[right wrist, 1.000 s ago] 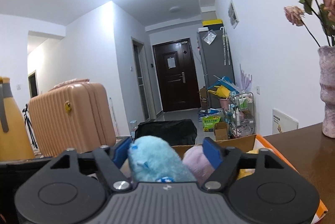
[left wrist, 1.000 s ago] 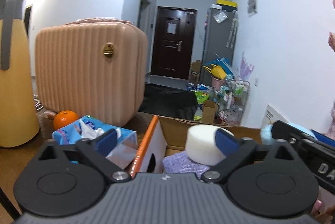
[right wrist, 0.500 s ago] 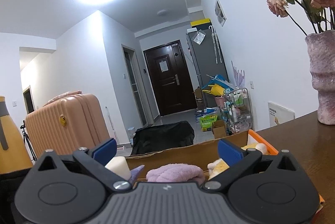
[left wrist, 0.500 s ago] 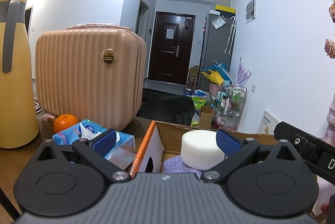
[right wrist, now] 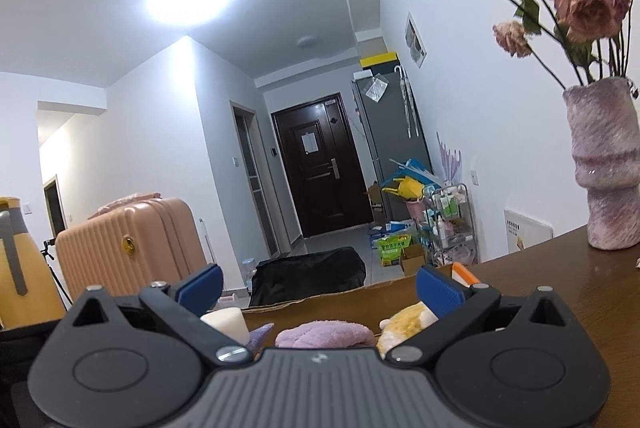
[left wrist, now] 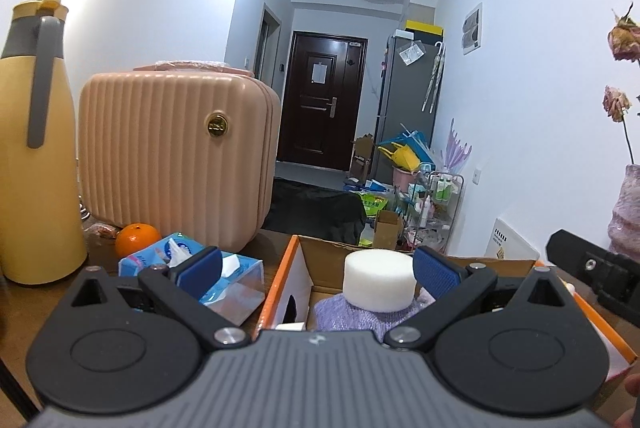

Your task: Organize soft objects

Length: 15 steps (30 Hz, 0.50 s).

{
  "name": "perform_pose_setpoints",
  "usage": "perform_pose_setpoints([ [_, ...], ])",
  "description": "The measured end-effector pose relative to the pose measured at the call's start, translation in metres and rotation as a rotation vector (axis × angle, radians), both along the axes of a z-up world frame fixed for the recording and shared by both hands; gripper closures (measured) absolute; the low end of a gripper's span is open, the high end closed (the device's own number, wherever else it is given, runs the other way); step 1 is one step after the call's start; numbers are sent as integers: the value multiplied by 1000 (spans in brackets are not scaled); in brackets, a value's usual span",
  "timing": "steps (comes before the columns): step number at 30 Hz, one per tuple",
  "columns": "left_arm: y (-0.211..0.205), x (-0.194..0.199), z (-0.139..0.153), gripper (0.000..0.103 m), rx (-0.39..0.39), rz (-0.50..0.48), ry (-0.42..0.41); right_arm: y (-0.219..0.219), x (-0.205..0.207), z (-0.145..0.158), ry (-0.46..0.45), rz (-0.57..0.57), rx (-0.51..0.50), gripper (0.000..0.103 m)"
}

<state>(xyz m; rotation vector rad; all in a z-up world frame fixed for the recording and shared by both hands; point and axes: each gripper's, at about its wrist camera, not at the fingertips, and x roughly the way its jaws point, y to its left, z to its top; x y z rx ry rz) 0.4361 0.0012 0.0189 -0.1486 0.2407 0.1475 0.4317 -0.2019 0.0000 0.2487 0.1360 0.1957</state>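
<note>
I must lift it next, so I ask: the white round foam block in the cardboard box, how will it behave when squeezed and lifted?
The white round foam block looks porous, so probably light and compressible. It sits on soft purple cloth, so it may tip or roll if nudged.

A ribbed pink suitcase (left wrist: 176, 148) is sitting by a yellow jug (left wrist: 36, 148) with a grey handle. An orange (left wrist: 137, 238) is showing beside a blue tissue pack (left wrist: 192, 268). A white sponge (left wrist: 378, 284) is resting on lilac cloth (left wrist: 352, 316) in an orange-edged brown box (left wrist: 280, 288).
</note>
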Motion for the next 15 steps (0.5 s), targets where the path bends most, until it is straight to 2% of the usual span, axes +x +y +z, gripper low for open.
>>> perform_pose_setpoints([
  [15, 3, -63, 5, 0, 10, -20, 1, -16, -62, 8, 4, -13, -29, 0],
])
